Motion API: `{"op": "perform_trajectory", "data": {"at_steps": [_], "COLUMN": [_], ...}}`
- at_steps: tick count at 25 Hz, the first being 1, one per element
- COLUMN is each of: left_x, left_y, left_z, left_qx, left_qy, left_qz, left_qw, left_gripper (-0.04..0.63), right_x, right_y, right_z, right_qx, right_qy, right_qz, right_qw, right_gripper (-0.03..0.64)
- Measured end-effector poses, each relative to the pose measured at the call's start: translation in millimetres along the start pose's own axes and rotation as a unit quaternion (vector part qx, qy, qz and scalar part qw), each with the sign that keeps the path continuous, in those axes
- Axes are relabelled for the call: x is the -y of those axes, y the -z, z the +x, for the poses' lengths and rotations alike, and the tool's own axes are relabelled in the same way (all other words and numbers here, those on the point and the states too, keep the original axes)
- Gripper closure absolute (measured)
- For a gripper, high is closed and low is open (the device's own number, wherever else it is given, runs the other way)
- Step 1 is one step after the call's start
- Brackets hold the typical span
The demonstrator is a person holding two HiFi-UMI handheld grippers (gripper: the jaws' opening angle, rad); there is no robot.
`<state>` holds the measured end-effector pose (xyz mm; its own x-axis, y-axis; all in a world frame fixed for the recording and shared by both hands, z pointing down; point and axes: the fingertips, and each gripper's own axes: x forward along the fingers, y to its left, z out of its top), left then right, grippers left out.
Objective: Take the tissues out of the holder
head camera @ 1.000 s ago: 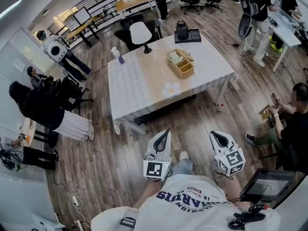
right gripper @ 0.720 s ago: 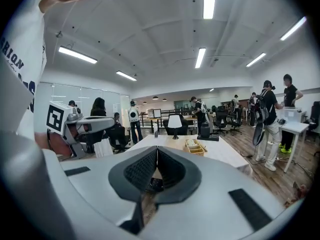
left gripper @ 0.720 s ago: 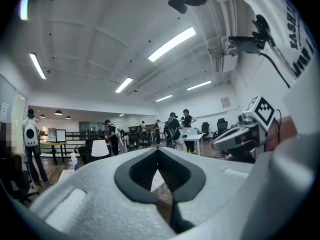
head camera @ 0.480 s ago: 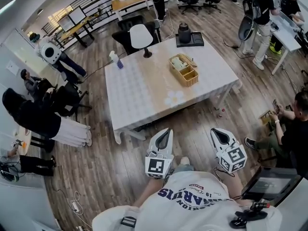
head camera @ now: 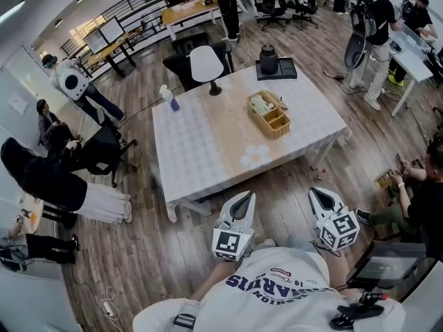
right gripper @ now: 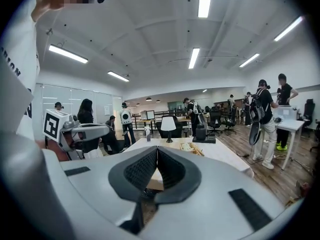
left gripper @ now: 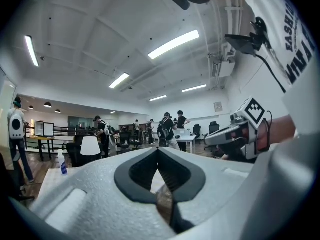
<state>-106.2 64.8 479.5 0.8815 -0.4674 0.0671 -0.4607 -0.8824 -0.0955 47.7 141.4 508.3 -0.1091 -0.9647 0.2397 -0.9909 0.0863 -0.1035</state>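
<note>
Nearest me, both claws hang over the wooden floor [head camera: 284, 178], short of the worktop. The left claw [head camera: 248, 198] is closed, tips meeting, with nothing gripped. The right claw [head camera: 316, 194] is closed and empty too. Ahead stands the white worktop [head camera: 201, 144], well apart from both claws. On its right half sits the holder [head camera: 275, 122], a wooden basket, with the tissues [head camera: 259, 103] lying in its far end. Beyond it, at the far edge, a black pot [head camera: 268, 58] stands on a dark tray [head camera: 285, 68]. Left of that are a white lamp [head camera: 205, 62] and a spray bottle [head camera: 168, 97]. People stand about the room further off
</note>
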Motion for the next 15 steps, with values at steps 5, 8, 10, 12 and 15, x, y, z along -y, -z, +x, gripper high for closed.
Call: {"op": "perform_trajectory", "data": {"at_steps": [5, 8, 10, 12, 15], "left_x": [-2.5, -9.6, -16.3, -23.6, -36.8], "left_y": [2.5, 2.8, 3.4, 6.3, 12.1], "left_z": [12.8, 12.6, 16.8, 28.4, 51.6], "left_qx": [-0.001, -0.003, -0.004, -0.004, -0.008], "left_qy": [0.020, 0.019, 0.014, 0.007, -0.002], "left_qz": [0.013, 0.013, 0.009, 0.008, 0.005], "left_qw": [0.9997, 0.9997, 0.9999, 0.9999, 1.0000], "left_gripper": [0.591, 0.591, 0.591, 0.591, 0.591], "right_x": [19.8, 18.3, 21.0, 30.7, 49.7], "right_y": [6.6, 7.7, 6.6, 4.5, -1.3], "right_z": [8.1, 13.9, 22.7, 36.8, 63.3], "right_qx": [-0.003, -0.006, -0.008, -0.006, -0.004], "right_qy": [0.022, 0.020, 0.016, 0.011, 0.003], "right_qz": [0.014, 0.018, 0.018, 0.017, 0.015], "right_qw": [1.000, 1.000, 1.000, 1.000, 1.000], "right_gripper": [0.609, 0.609, 0.609, 0.609, 0.609]}}
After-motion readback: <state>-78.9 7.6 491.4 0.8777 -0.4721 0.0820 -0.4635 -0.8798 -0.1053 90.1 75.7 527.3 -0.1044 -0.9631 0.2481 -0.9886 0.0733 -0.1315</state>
